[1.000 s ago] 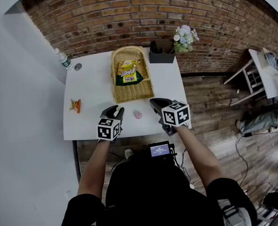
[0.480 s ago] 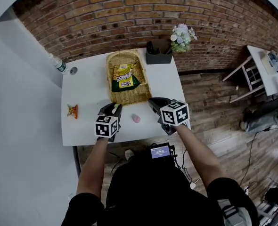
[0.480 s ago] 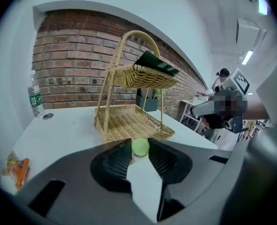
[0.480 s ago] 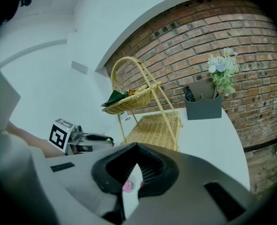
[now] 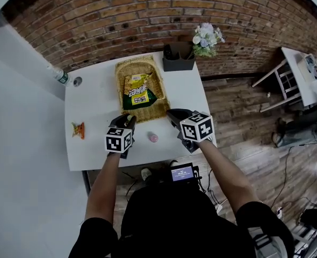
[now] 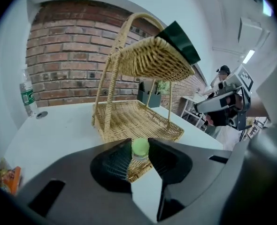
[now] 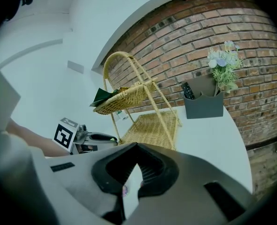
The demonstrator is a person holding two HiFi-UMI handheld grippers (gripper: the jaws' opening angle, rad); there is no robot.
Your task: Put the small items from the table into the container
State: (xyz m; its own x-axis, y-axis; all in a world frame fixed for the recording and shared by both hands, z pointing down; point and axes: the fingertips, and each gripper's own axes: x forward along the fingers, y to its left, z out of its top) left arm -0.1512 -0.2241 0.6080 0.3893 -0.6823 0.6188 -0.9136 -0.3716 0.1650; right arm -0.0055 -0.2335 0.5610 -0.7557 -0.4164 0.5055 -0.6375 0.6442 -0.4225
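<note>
Wicker fills the view ahead of the left gripper (image 6: 139,145), whose jaws are partly closed on a small green-capped bottle (image 6: 140,149), the pads pressing it from both sides. The two-tier basket (image 6: 138,118) rises just beyond the jaw tips on the white table (image 6: 58,121), its near corner showing under the held bottle. A yellow-and-green snack bag (image 5: 137,89) lies on the upper tier.

Well off to this gripper's left, an orange packet (image 5: 78,130) lies near the table edge. Farther ahead on that side a clear water bottle (image 5: 57,74) stands with a small round cap (image 5: 77,81) beside it. To the gripper's right, a small pink item (image 5: 153,137) rests on the table, between the two grippers and apart from both.

The right gripper (image 5: 174,116) hangs beside the basket's near right corner, its jaws drawn together with nothing in them. Ahead of it, at the far edge of the table against the brick wall (image 5: 121,15), stands a dark grey organiser (image 5: 178,63) with pale flowers (image 5: 206,36) rising from it.
</note>
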